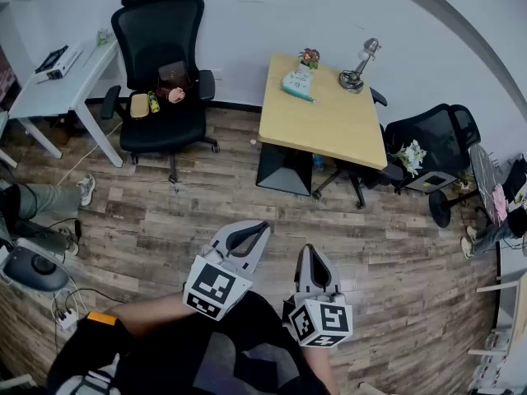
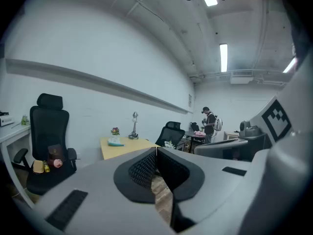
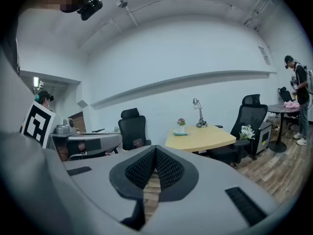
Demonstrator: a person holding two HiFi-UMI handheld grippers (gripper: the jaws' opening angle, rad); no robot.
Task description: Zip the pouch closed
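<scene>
The pale teal pouch [image 1: 298, 83] lies at the far end of the light wooden table [image 1: 329, 126], well away from both grippers. It shows small in the left gripper view [image 2: 115, 142] and in the right gripper view [image 3: 180, 131]. I cannot tell how its zip stands at this distance. My left gripper [image 1: 262, 226] and right gripper [image 1: 307, 249] hang side by side over the wooden floor, close to my body. In the left gripper view [image 2: 156, 151] and the right gripper view [image 3: 155, 148], each gripper's jaws meet at the tips with nothing between them.
A small flower pot [image 1: 310, 57] and a silver desk lamp [image 1: 359, 66] stand beside the pouch. A black office chair [image 1: 165, 56] with small items on its seat stands at left, by a white desk [image 1: 58, 81]. Another black chair [image 1: 428, 142] is right of the table. A person [image 3: 299, 92] stands far off.
</scene>
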